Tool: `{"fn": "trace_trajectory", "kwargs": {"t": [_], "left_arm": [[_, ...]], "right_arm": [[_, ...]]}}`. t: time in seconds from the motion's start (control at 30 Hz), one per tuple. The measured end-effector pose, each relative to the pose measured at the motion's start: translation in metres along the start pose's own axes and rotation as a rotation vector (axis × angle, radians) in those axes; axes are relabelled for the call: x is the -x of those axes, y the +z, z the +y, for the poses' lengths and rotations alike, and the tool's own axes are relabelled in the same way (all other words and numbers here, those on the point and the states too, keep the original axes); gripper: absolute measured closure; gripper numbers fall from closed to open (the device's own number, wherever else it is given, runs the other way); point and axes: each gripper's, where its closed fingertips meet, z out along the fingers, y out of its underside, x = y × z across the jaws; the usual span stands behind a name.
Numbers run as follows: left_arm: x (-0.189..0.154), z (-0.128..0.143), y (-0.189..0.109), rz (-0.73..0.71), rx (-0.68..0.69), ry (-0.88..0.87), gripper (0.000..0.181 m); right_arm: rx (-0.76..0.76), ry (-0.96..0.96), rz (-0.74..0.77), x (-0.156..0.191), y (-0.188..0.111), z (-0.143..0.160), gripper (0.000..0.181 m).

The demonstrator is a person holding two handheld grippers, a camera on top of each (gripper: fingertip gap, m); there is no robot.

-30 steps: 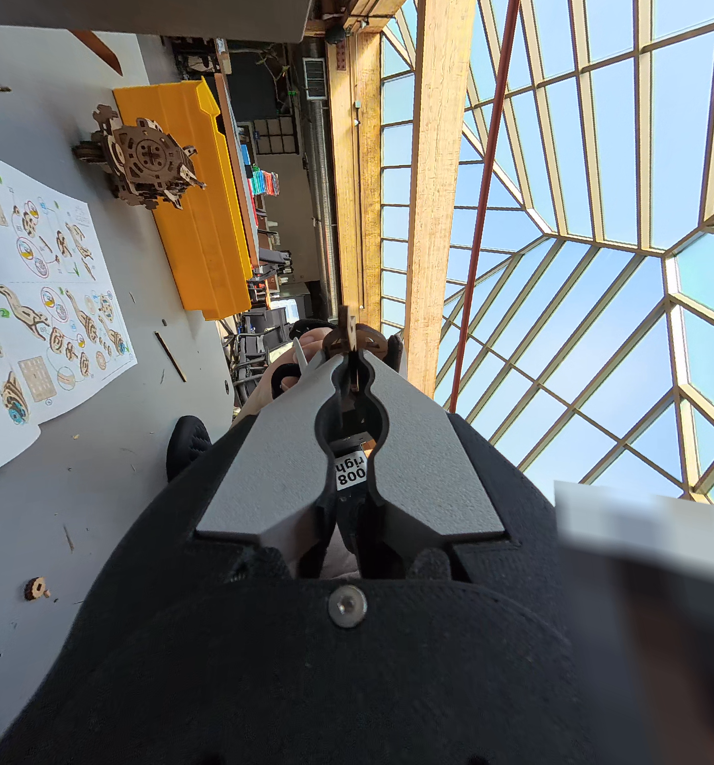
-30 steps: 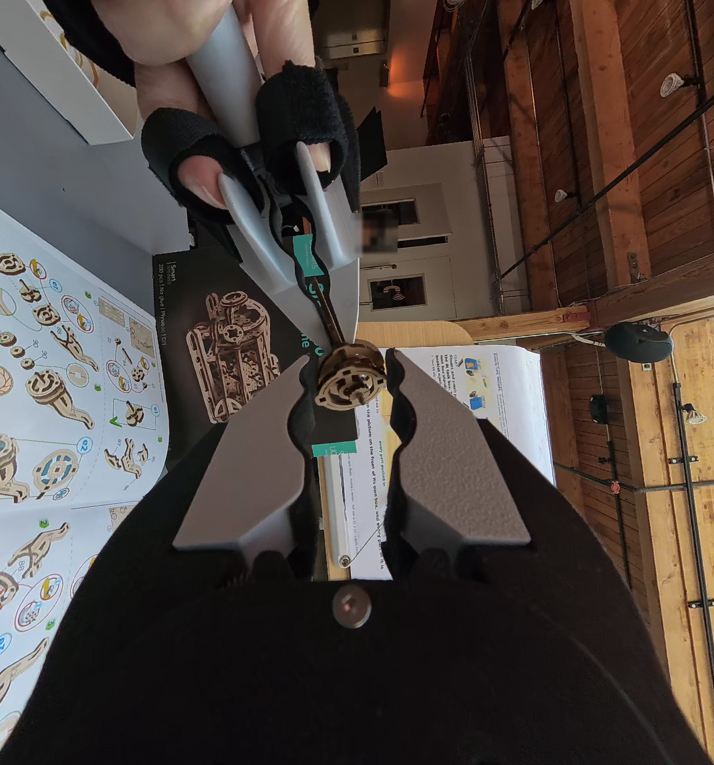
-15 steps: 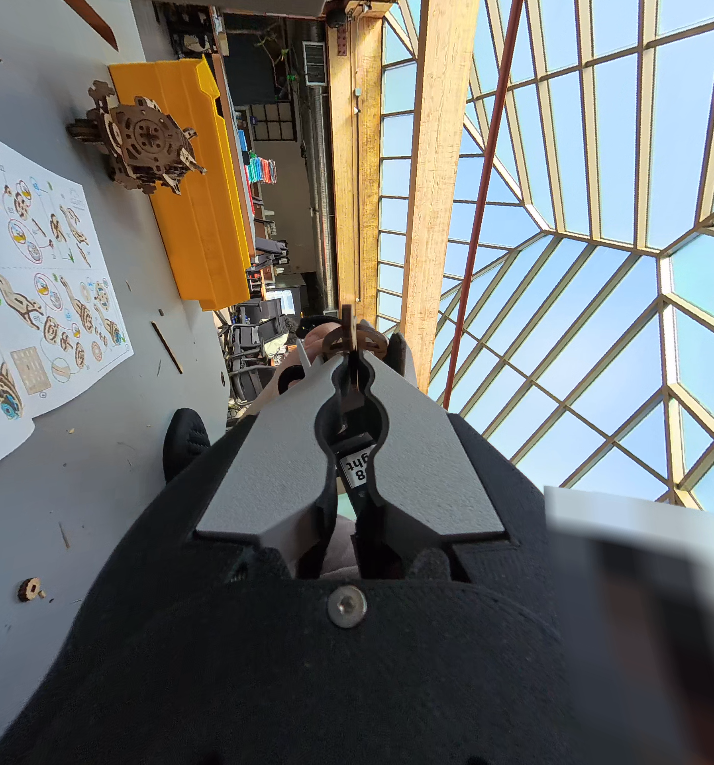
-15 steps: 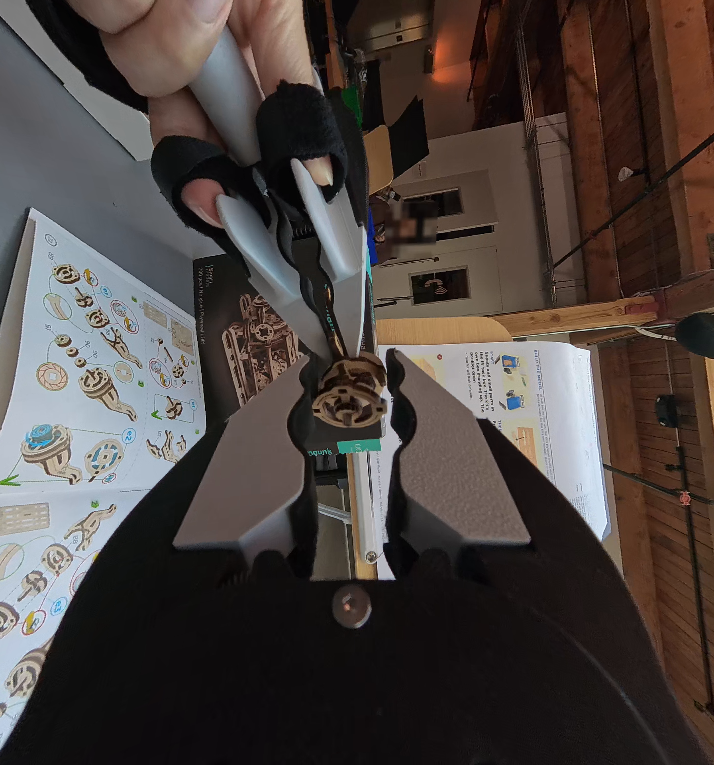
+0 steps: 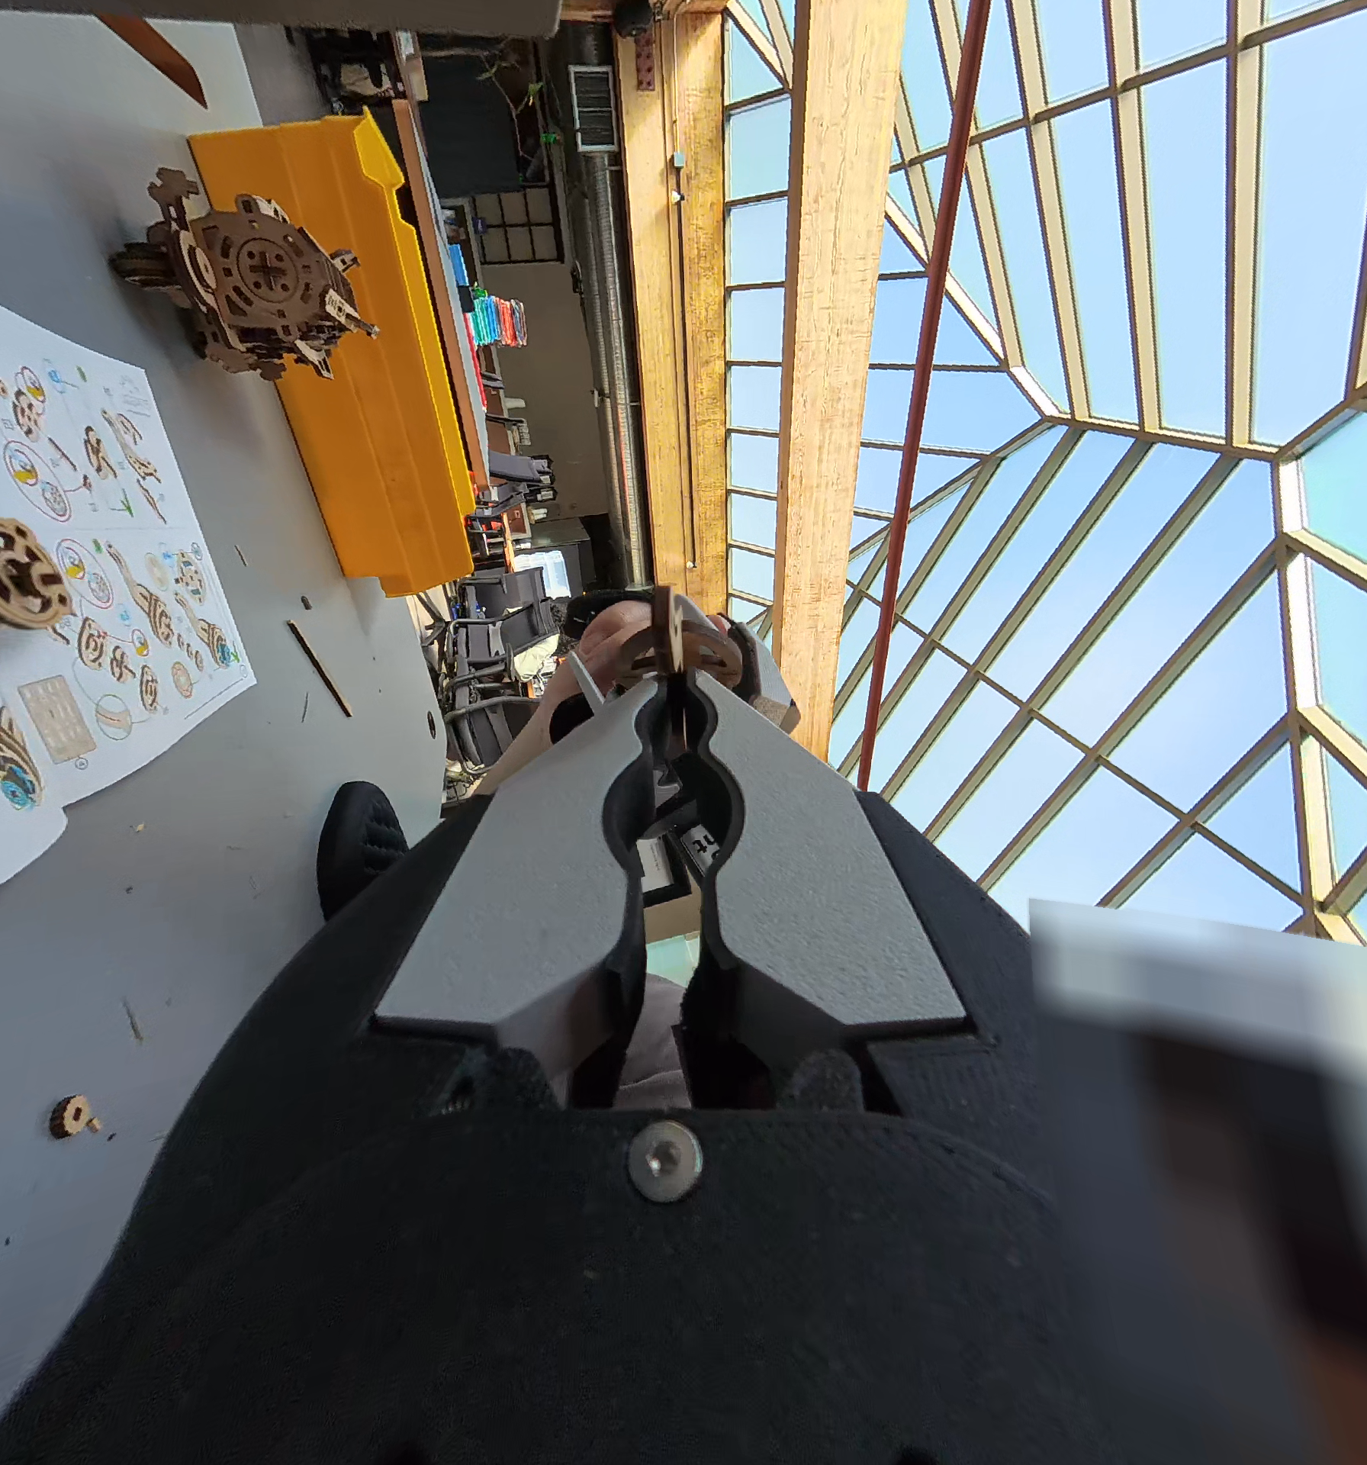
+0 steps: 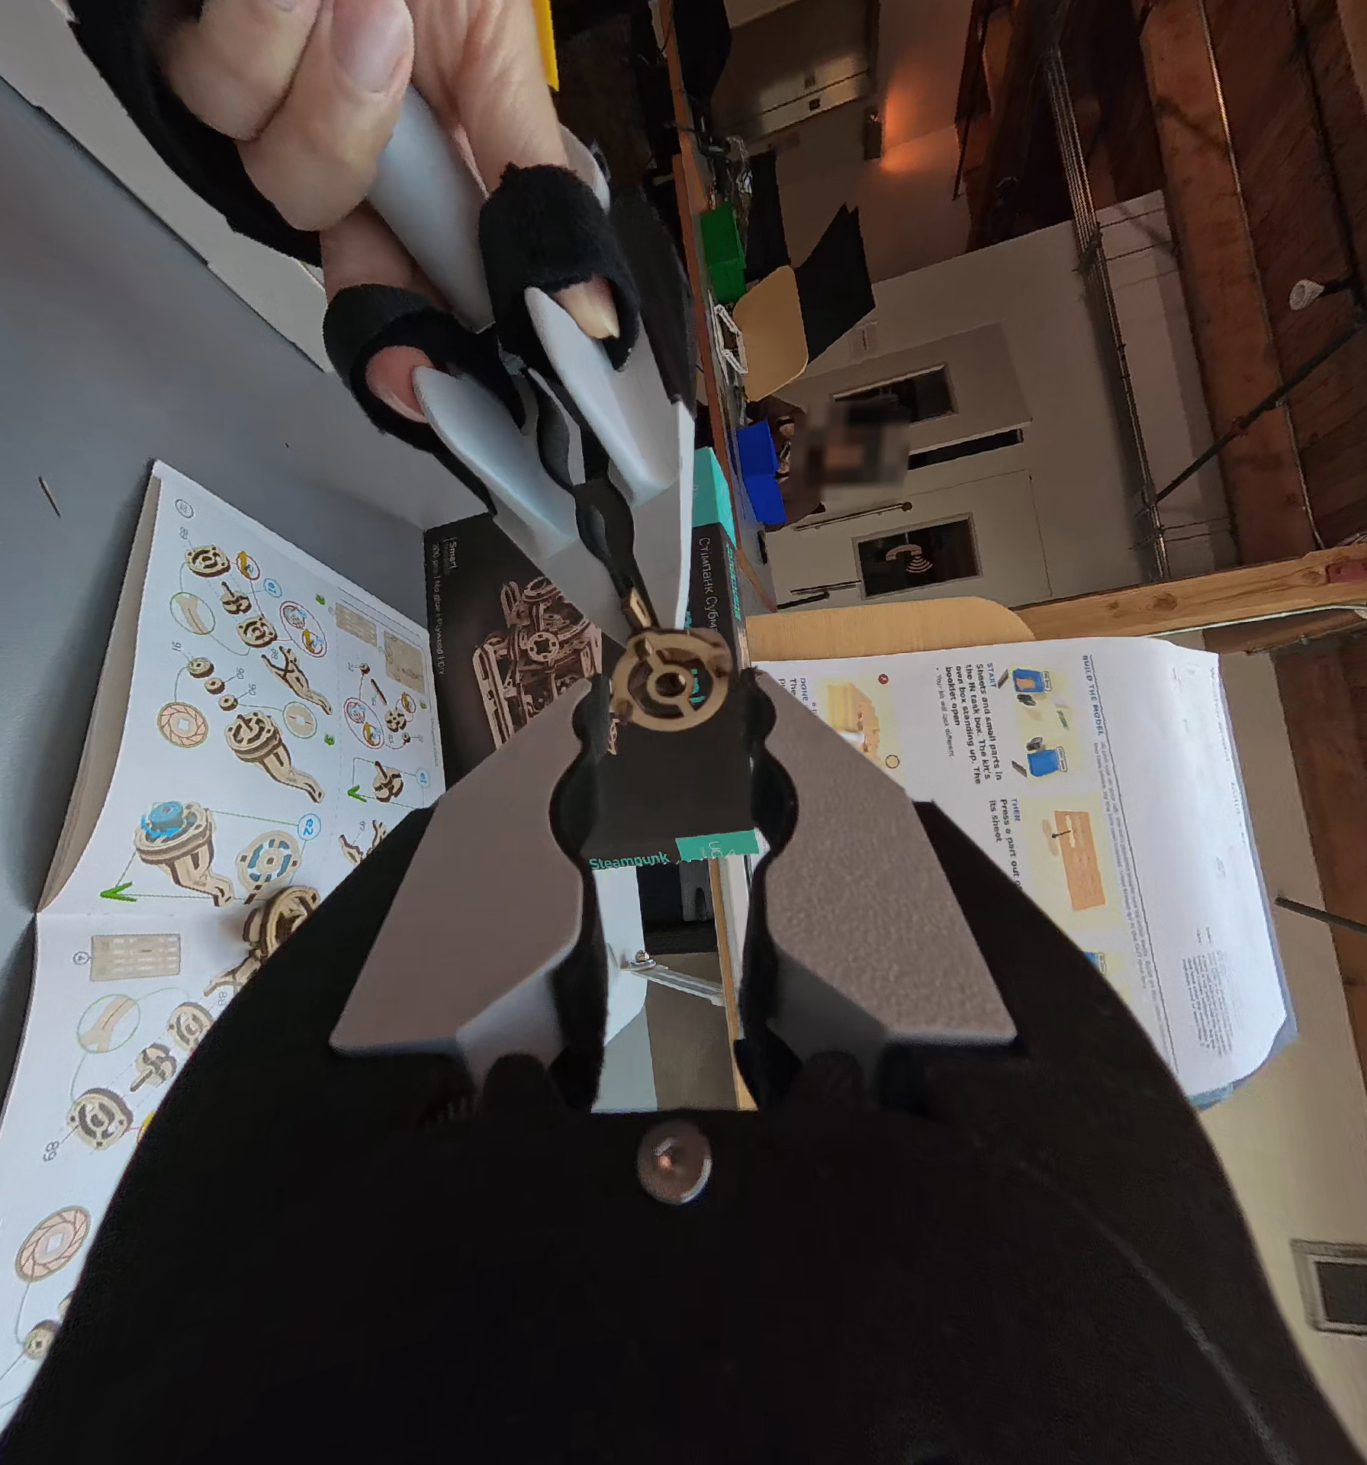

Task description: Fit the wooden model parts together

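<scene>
My right gripper is shut on a round wooden disc with a hole in its centre, held above the table. My left gripper is shut on a small thin wooden piece, seen edge-on. In the right wrist view the left gripper comes in from the upper left, held by a hand, and its piece touches the disc's upper rim. In the left wrist view the disc sits just past my fingertips, with the right gripper's fingers behind it.
A partly built wooden model stands by a yellow bin. An open instruction booklet bears a round wooden subassembly. A dark kit box, a white printed sheet, a small gear and a thin stick lie on the grey table. Less than 4 cm separates the two grippers' tips.
Both grippers have shifted together while staying shut on their parts. The disc has turned, so its flat face with the centre hole shows. More of the booklet and its subassembly are in view.
</scene>
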Motion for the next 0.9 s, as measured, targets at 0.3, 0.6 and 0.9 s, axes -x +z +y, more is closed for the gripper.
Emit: {"fn": "trace_trajectory", "kwargs": {"t": [0.3, 0.6, 0.9], "left_arm": [[-0.009, 0.003, -0.008, -0.107, 0.025, 0.149, 0.181], [-0.007, 0.006, -0.011, -0.149, 0.054, 0.178, 0.181], [-0.008, 0.007, -0.009, -0.146, 0.057, 0.184, 0.181]], "right_arm": [[0.065, 0.603, -0.307, 0.013, -0.023, 0.066, 0.140], [0.089, 0.960, -0.675, 0.115, 0.004, 0.098, 0.143], [0.116, 1.169, -0.725, 0.128, 0.012, 0.112, 0.146]]}}
